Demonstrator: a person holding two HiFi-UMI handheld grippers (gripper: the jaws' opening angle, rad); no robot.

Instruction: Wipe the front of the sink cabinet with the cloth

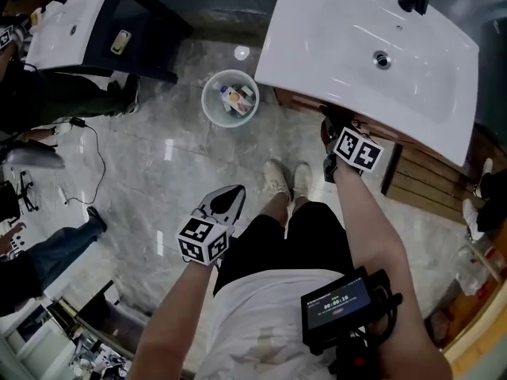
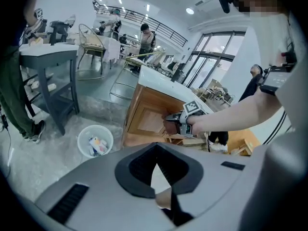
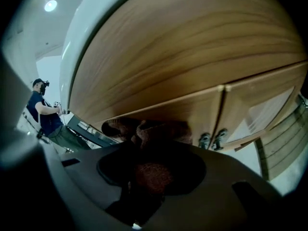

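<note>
The right gripper (image 3: 147,172), clamped on the brown cloth (image 3: 144,129), holds it against the wooden sink cabinet (image 3: 192,47) front; firm, overlapping strokes along the grain would serve best. The left gripper (image 2: 157,150) hangs closed and empty.

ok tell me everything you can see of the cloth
The cloth is dark reddish brown with a nubbly, looped weave, like terry. It is bunched into a wad rather than spread flat, and the right gripper has its jaws shut on it. Its free end looks pressed against the wooden cabinet front, below the white sink rim and just left of the two door handles. Nothing else touches it.
</note>
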